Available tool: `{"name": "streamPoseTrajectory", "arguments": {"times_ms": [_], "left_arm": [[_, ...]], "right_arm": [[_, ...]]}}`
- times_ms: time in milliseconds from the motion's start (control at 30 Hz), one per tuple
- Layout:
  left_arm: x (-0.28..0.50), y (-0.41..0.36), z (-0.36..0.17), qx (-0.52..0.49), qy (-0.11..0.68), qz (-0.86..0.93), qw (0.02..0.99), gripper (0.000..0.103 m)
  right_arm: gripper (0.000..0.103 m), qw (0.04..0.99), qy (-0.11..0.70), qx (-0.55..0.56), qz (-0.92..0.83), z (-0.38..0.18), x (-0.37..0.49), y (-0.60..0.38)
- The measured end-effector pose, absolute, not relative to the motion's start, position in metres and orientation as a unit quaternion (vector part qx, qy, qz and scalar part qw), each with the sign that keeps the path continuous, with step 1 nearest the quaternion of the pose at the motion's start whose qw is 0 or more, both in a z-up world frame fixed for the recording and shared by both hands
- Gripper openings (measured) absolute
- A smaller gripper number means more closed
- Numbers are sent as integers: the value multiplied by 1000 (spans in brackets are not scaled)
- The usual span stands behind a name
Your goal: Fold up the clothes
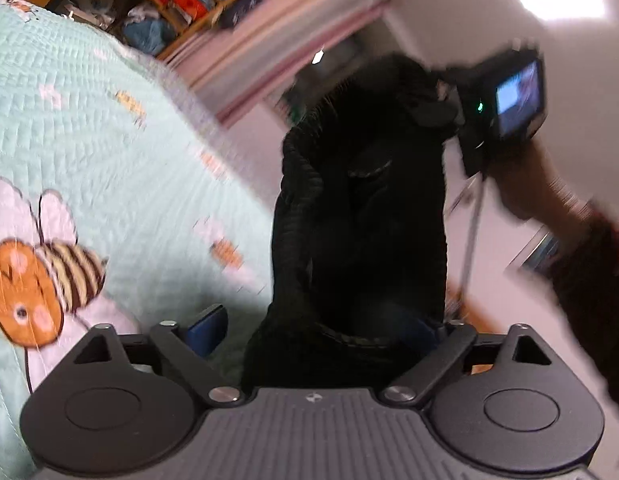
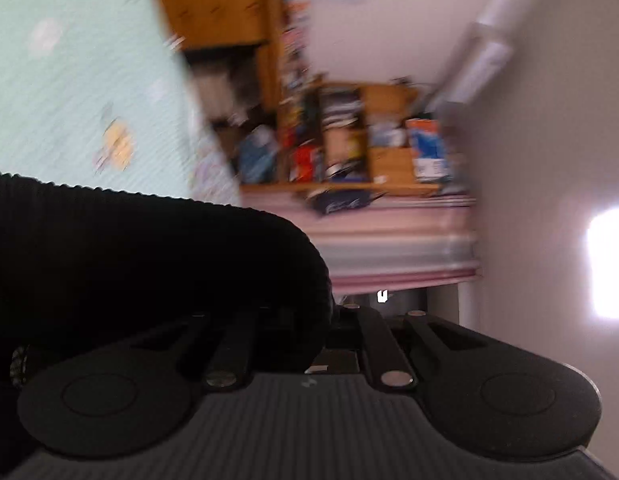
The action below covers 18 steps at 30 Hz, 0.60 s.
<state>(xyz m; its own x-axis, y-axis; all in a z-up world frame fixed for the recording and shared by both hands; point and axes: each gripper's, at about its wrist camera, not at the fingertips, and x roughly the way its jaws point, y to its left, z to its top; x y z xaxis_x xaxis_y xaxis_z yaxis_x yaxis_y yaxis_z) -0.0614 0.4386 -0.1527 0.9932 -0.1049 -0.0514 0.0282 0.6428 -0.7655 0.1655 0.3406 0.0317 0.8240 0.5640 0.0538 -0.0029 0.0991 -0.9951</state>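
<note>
A black ribbed garment [image 1: 361, 208] hangs upright in the left wrist view. Its top is bunched in my right gripper [image 1: 437, 100], which a hand [image 1: 521, 192] holds at the upper right. My left gripper [image 1: 315, 330] stands open and wide around the garment's lower part. Its blue left pad [image 1: 207, 330] is clear of the cloth; the other pad is hidden behind it. In the right wrist view the same black garment [image 2: 149, 256] drapes over the left side of my right gripper [image 2: 329, 320], whose jaws are drawn narrow on the cloth, fingertips hidden.
A mint quilt with bee prints [image 1: 89, 128] covers the bed on the left [image 2: 69, 80]. Wooden shelves full of clutter [image 2: 349, 140] stand behind, above pink-striped bedding [image 2: 389, 240]. A white wall and a bright light patch [image 2: 609, 264] lie to the right.
</note>
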Motion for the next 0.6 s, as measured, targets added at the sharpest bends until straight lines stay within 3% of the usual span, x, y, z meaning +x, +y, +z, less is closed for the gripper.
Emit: {"name": "streamPoseTrajectory", "arguments": {"times_ms": [33,67,100,133,233,300,400,600], "left_arm": [[-69,443,-150,-426,27,-29,904,93],[-75,446,-148,-428,12,-10,904,94],[-81,446,-145,-422,3,31,906,95],[-87,447,-142,-415,-6,72,907,96],[-96,447,-140,-395,-7,152,906,96],[-94,447,-141,-391,6,169,905,96],[-86,447,-144,-388,39,183,903,96],[-72,451,-155,-400,106,189,890,96]], "right_arm": [[25,726,-217,-617,211,39,169,347],[53,741,-195,-603,222,39,178,365],[88,755,-172,-588,233,38,188,382],[97,768,-149,-573,244,38,197,400],[91,742,46,-588,320,11,227,453],[84,731,90,-582,344,-10,220,464],[84,765,49,-533,358,-21,195,438],[84,868,119,-322,360,8,196,312]]}}
